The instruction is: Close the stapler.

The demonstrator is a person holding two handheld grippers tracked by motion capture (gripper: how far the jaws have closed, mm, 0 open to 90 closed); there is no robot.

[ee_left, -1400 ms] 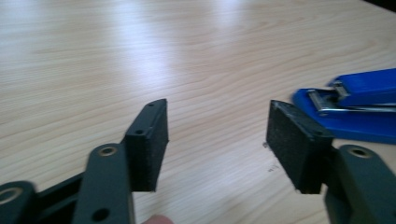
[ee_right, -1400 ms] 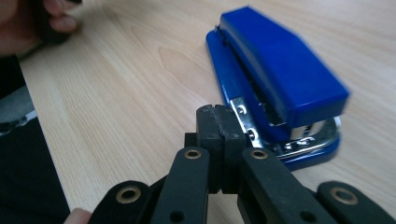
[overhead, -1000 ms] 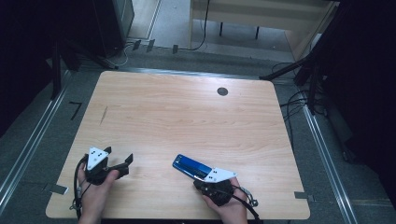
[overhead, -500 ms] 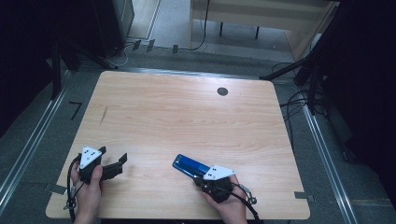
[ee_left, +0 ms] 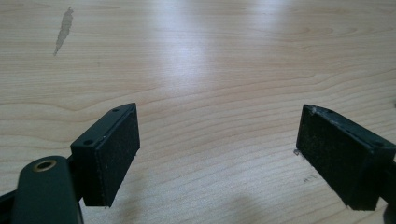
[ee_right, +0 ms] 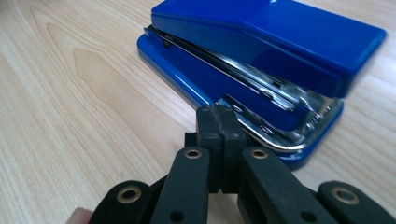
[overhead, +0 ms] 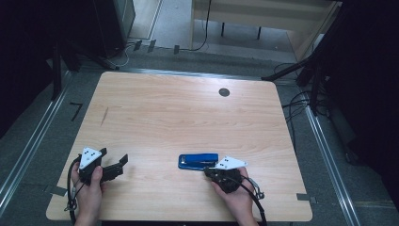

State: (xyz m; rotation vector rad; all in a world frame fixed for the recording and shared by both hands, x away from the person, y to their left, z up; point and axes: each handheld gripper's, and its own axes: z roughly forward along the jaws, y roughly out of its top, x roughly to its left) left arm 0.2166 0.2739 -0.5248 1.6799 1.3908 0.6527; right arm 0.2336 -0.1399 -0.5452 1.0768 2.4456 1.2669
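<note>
A blue stapler [overhead: 197,161] [ee_right: 261,51] lies flat on the wooden table [overhead: 188,117] near its front edge, long side running left to right. My right gripper [overhead: 207,171] [ee_right: 219,112] is shut with nothing between its jaws. Its closed tips sit at the stapler's near end, right by the chrome base; I cannot tell whether they touch it. My left gripper [overhead: 114,159] [ee_left: 217,154] is held at the front left corner, far from the stapler. It is open, with only bare wood between its pads.
A round black grommet [overhead: 224,92] sits near the table's far edge. A dark streak [overhead: 104,115] [ee_left: 63,30] marks the wood at the left. Cables and dark stands lie on the floor around the table.
The stapler has swung from a slant to lie level and shifted a little right. The right gripper moved right with it. The left gripper drew slightly left.
</note>
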